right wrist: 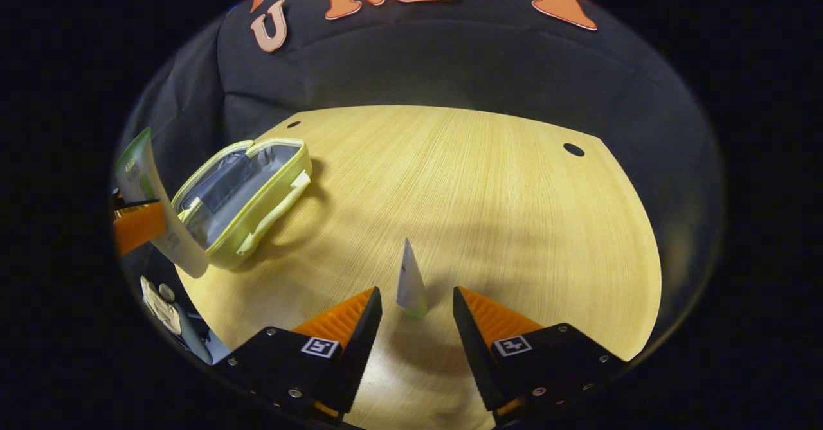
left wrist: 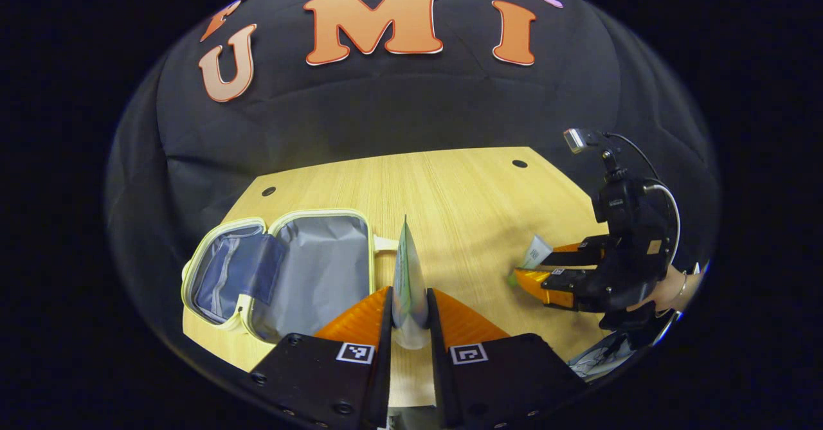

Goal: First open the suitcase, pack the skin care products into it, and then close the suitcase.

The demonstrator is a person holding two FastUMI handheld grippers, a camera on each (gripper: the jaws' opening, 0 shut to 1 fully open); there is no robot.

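Your left gripper (left wrist: 409, 308) has its fingers clamped on a pale green tube (left wrist: 407, 276), one finger pressing each flat side; the tube stands edge-on between them, its narrow crimped end pointing up and away, its rounded cap end low between the fingers. In the right gripper view the same tube (right wrist: 154, 205) shows at the far left, lifted off the desk and tilted, held just beside the suitcase.

Your right gripper (right wrist: 415, 314) has its fingers spread wide, with a second, smaller white tube (right wrist: 410, 282) between them. Neither finger touches it; there is a gap on each side. That tube sits on the desk (right wrist: 488, 198), seen edge-on, its green cap toward the gripper and its thin end pointing away. In the left gripper view you can see the right gripper (left wrist: 546, 276) low over the desk at the right, with the small tube (left wrist: 535, 253) at its fingertips and a hand (left wrist: 669, 288) behind it.

The suitcase (left wrist: 283, 269), a small pale yellow-green zip case, lies open on the desk's left part in the left gripper view, lid folded back, grey lining showing in both halves. Nothing is visible inside it. The wooden desk between the suitcase and the small tube is bare, with round holes near its far edge.
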